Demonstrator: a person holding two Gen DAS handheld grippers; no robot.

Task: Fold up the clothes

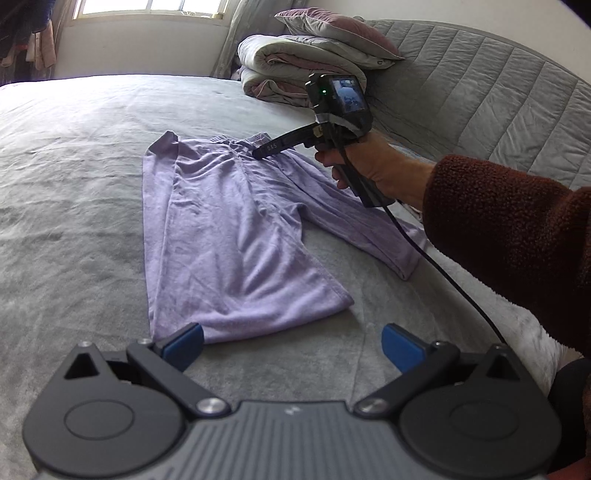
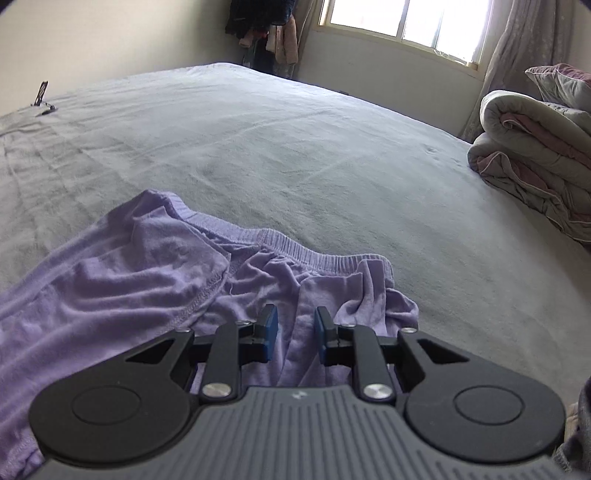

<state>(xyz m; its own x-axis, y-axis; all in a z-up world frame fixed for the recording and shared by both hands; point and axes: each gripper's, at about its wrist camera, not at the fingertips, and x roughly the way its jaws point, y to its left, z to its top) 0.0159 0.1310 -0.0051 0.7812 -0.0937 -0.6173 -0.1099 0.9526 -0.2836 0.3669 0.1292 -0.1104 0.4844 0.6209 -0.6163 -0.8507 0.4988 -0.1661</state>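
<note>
left gripper (image 1: 291, 345) sits closest in its own view, jaws spread wide with nothing between them, hovering just short of the near hem of the pants (image 1: 236, 236). one pair of lilac pants, laid on the grey bed (image 1: 74, 221): one leg runs toward the camera, the other angles off to the right and its end is partly hidden behind a brown fleece sleeve (image 1: 517, 229). a hand (image 1: 369, 166) holds the right gripper (image 1: 258, 152) over the waistband end; from this side only one dark finger shows, so the jaws can't be read here. a black cable (image 1: 443, 277) trails from it down to the lower right.

right wrist view settles it: right gripper (image 2: 291, 332) jaws are narrowed to a small gap with a ridge of bunched pants (image 2: 147, 280) fabric rising between the blue pads, but i can't tell if the pads actually press on it. elastic waistband is just beyond the fingertips.

further back: one folded duvet (image 1: 295, 62) with one pillow (image 1: 332, 29) on top, by the quilted headboard (image 1: 480, 92). one window (image 2: 402, 22), blown out. some small dark thing at the far bed edge, too tiny to make out.
</note>
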